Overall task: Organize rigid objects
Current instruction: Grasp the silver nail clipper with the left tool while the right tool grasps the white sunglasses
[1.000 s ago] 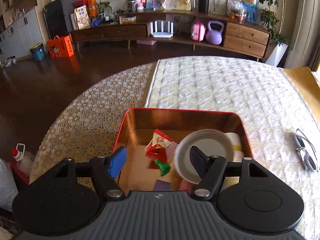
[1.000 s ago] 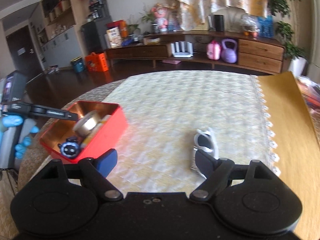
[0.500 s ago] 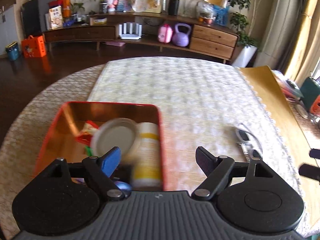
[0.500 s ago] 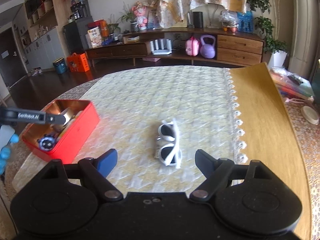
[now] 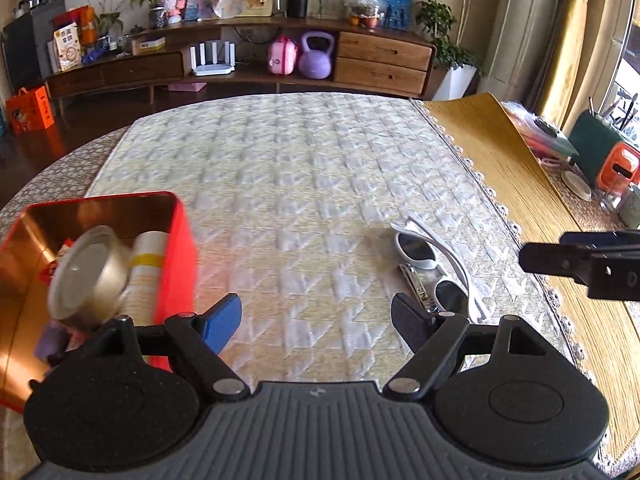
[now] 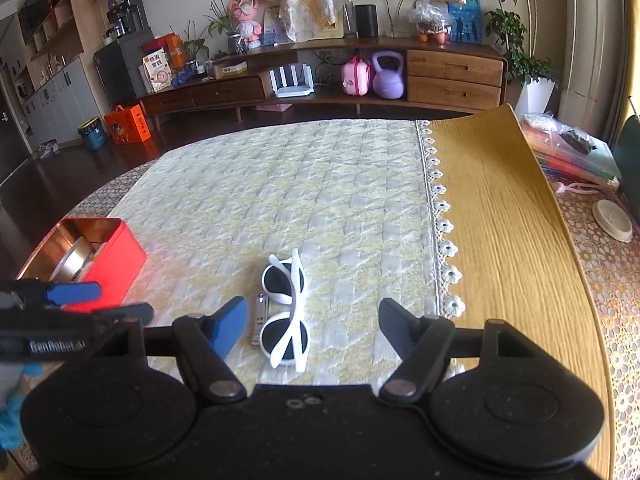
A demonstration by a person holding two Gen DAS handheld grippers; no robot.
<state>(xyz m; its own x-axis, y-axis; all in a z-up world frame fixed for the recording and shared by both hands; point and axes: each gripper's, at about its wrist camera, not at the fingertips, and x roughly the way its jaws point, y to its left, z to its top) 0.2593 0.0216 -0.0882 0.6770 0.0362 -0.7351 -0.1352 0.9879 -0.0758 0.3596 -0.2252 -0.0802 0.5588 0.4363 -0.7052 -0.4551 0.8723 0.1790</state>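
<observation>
A red tin box (image 5: 176, 240) sits at the left of the quilted cloth, holding a round metal tin (image 5: 88, 272), a white and yellow bottle (image 5: 146, 264) and small items. White sunglasses (image 6: 286, 308) lie folded on the cloth with a metal nail clipper (image 6: 258, 320) against their left side. My right gripper (image 6: 312, 324) hovers just over them. Its jaws are closing, the sunglasses lie between the fingers, and the pads are clear of them. My left gripper (image 5: 316, 320) stands open and empty over bare cloth, between the box and the sunglasses (image 5: 432, 264).
A wood-grain mat (image 6: 500, 220) covers the table to the right of the cloth's lace edge. Beyond it lie a round white lid (image 6: 612, 220) and stacked bags (image 6: 568, 148). A blue-gloved hand (image 6: 12, 420) holds the left gripper (image 6: 108, 302).
My left gripper swung right, from over the red box to the cloth beside the sunglasses, and opened wider. My right gripper closed in on the sunglasses and its jaws narrowed.
</observation>
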